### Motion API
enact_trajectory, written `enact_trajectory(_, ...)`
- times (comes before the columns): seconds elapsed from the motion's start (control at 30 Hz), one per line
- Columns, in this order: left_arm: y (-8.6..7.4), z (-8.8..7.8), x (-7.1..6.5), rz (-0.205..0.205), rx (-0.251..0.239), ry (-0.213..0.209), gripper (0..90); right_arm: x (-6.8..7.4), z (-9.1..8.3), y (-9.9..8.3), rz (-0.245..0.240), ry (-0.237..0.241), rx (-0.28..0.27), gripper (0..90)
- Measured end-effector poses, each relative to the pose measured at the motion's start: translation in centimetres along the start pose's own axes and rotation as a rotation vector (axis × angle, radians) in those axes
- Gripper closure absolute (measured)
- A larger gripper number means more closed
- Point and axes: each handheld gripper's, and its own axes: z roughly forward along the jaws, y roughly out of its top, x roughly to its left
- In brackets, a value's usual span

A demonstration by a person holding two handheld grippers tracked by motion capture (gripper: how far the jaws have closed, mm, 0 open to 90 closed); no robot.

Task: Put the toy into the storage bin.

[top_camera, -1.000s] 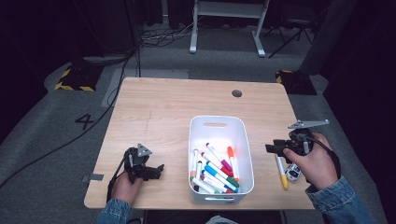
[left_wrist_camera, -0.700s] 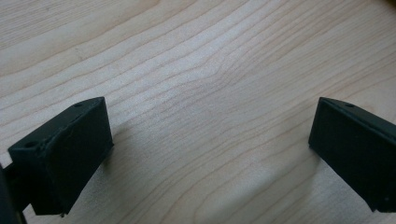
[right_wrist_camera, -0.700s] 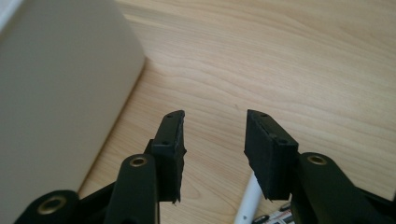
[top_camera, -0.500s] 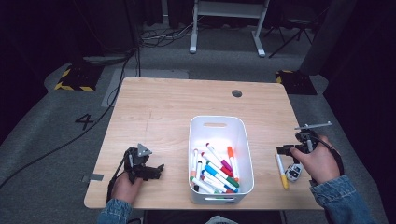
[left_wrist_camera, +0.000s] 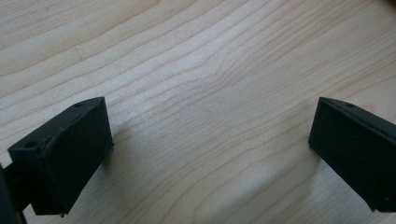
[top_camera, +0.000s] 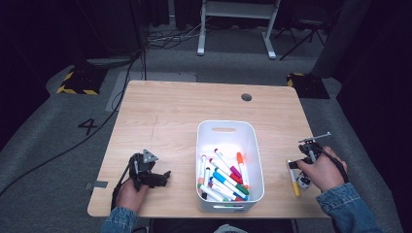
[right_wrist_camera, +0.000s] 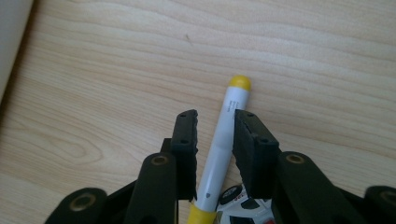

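The right gripper (right_wrist_camera: 214,135) is down over the yellow-capped marker (right_wrist_camera: 223,140), which lies flat on the tabletop (right_wrist_camera: 102,84) well to the right of the white bin (top_camera: 228,141) of markers. Its jaws have just been closing, and the marker's white barrel runs up between them: the right-hand jaw looks to be against it, while a thin gap shows on the left, so I would not call it gripped yet. A small toy car (right_wrist_camera: 243,205) sits just behind the jaws, beside the marker's near end.

The marker looks light, stiff and smooth, and being round it may roll or twist if pinched off-centre. The middle of the barrel, where the jaws stand now, seems the sensible place to hold it.

The left gripper (left_wrist_camera: 205,140) rests on bare wood with its jaws spread wide and nothing between them.
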Motion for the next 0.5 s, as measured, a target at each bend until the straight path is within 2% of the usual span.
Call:
enact_trajectory(0.17,0.0,0.0,0.0,0.000,0.000,0.000,0.0,-0.2,0.9,-0.3,0.005,-0.008,0.033,70.5)
enact_trajectory(0.23,0.0,0.0,0.0,0.000,0.000,0.000,0.0,-0.3,1.5,-0.4,0.004,0.007,0.051,70.6)
enact_trajectory(0.47,0.0,0.0,0.0,0.000,0.000,0.000,0.0,-0.1,2.6,-0.9,0.018,0.013,0.101,75.5)
enact_trajectory(0.5,0.0,0.0,0.0,-0.001,-0.001,0.000,0.0,0.0,2.6,-1.0,0.027,0.014,0.093,76.3)
